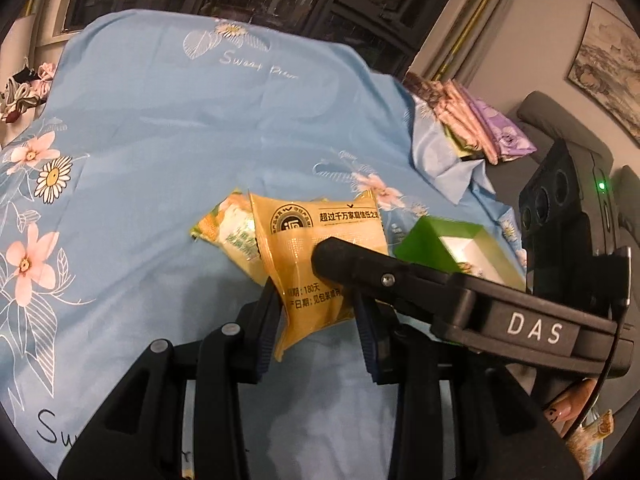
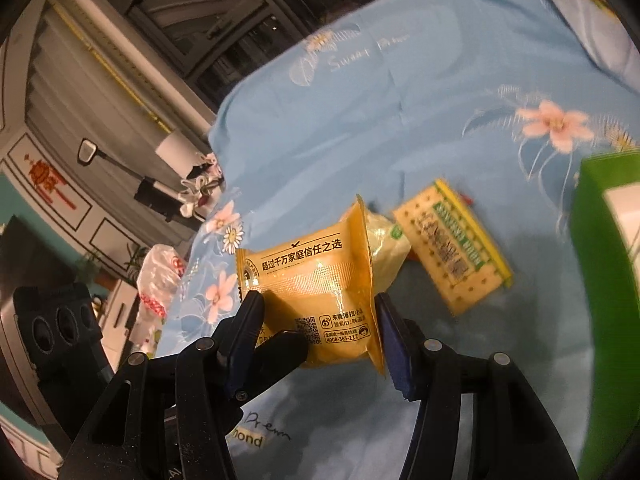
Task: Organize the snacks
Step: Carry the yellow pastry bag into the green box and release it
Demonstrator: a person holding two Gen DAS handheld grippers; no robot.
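An orange snack packet (image 1: 296,240) with printed Chinese text hangs above the blue floral bedsheet (image 1: 180,128), gripped from both sides. My left gripper (image 1: 316,312) is shut on its lower end. One finger (image 1: 360,268) of the right gripper crosses in from the right and presses on the packet's face. In the right wrist view the same packet (image 2: 320,280) sits between the pads of my right gripper (image 2: 320,332), which is shut on it. A finger (image 2: 280,350) of the left gripper pinches the packet's lower left corner there.
A pale yellow-green packet (image 1: 228,232) and a yellow-edged cracker packet (image 2: 452,248) lie on the sheet behind the held one. An open green box (image 1: 448,248) stands to the right. Folded cloths (image 1: 480,120) lie at the bed's far right, and a plastic bag (image 2: 160,276) at its left.
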